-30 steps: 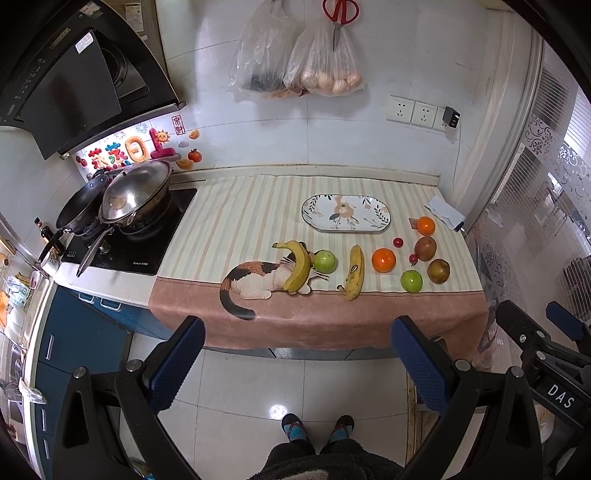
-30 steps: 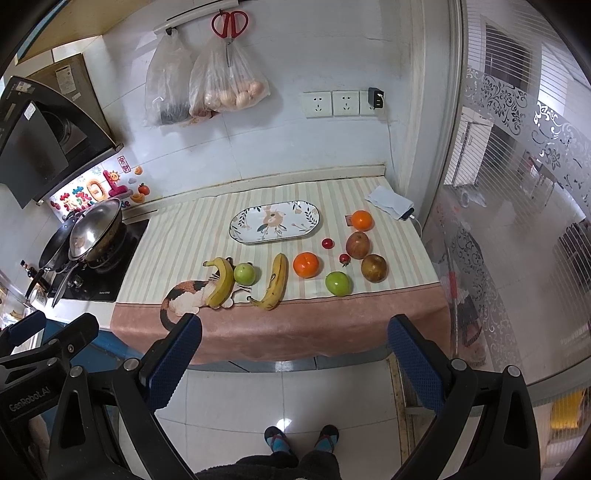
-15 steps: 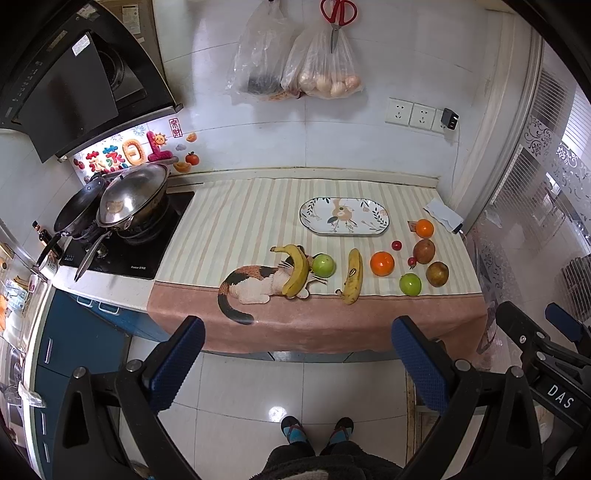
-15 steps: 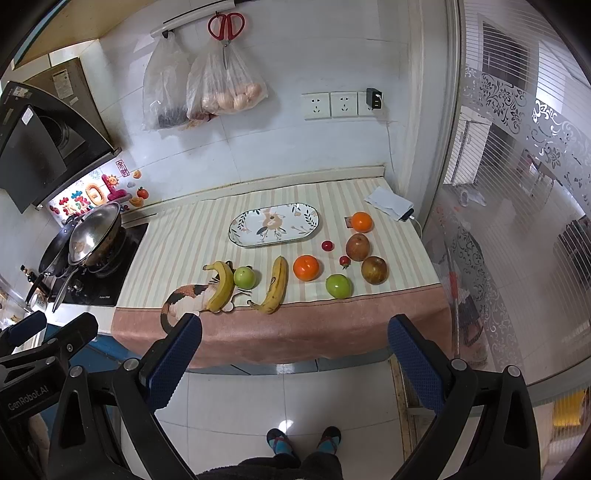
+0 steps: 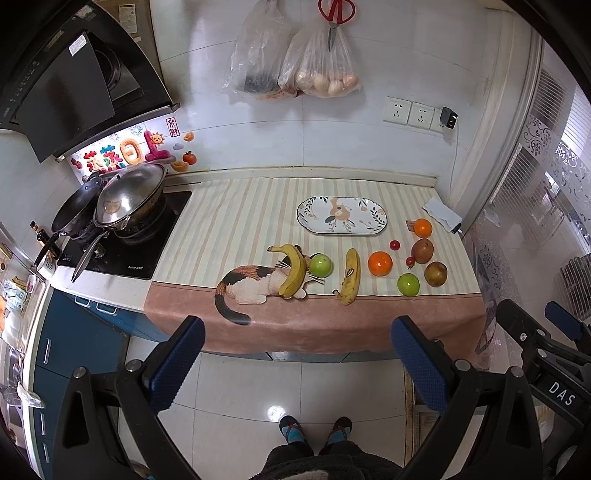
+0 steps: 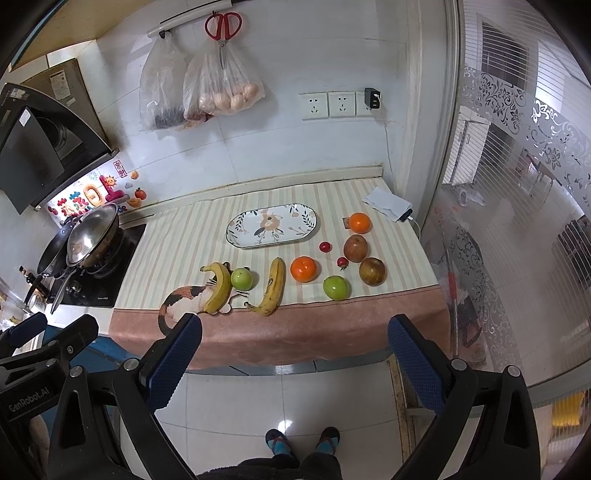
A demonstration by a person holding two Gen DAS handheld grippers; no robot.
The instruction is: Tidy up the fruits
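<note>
Both tongs, left and right, gape empty; their bodies read "GenRobot.AI" and "DAS".

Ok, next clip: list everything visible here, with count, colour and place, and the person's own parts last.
bananas: 2, yellow, front of the cloth
green apples: 2, one between the bananas, one front right
oranges: 2, one centre, one back right
brown fruits: 2, right side
small red fruits: 2, between orange and brown fruits
plate: 1, white patterned, empty, behind the fruit
tablecloth: 1, striped with cat print, on counter
pans: 2, metal, on the stove at left
bags: 2, clear, hung on the wall
scissors: 1, red, hung on the wall
left gripper: open, empty
right gripper: open, empty
feet: 2, on the floor
</note>
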